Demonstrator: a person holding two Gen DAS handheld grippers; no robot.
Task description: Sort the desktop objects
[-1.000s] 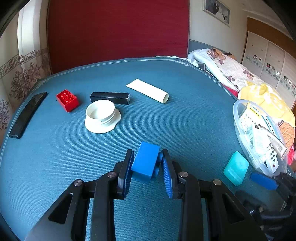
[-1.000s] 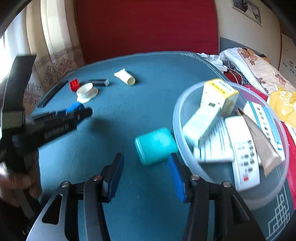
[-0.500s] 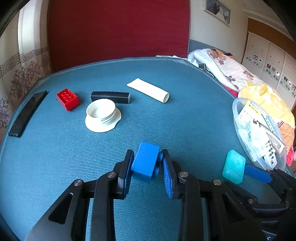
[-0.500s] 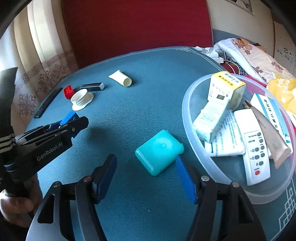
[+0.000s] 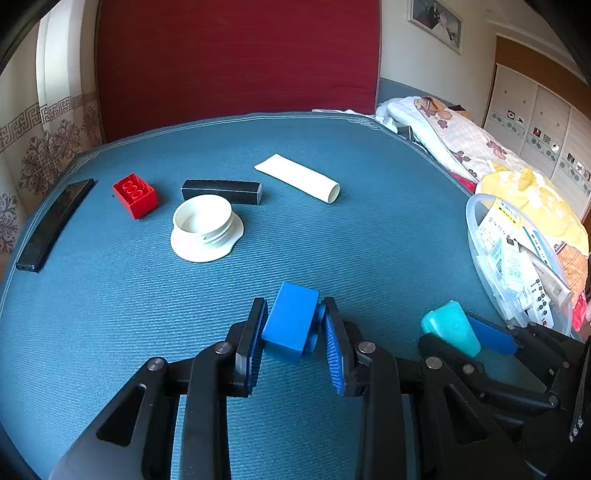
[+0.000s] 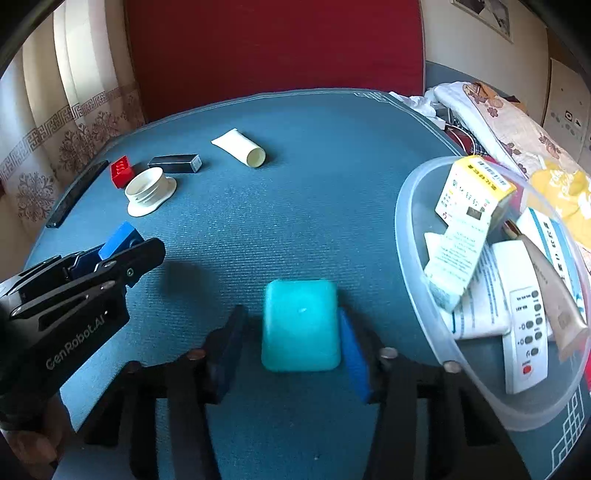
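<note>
Right wrist view: right gripper point(image 6: 291, 343) jaws closing around teal rounded plastic case point(image 6: 300, 325), headed for clear plastic tub point(image 6: 413, 295); left gripper point(image 5: 293, 338) pinches blue block point(image 5: 291, 321).

You're working in a home, most likely a bedroom: behind the blue-matted worktop point(image 5: 332, 240) stands a dark red padded headboard point(image 5: 236, 55), with patterned curtains point(image 5: 40, 147) to one side, rumpled floral bedding point(image 5: 454, 136), wardrobe doors point(image 5: 535, 122) and a framed picture point(image 5: 436, 22) on the wall.
</note>
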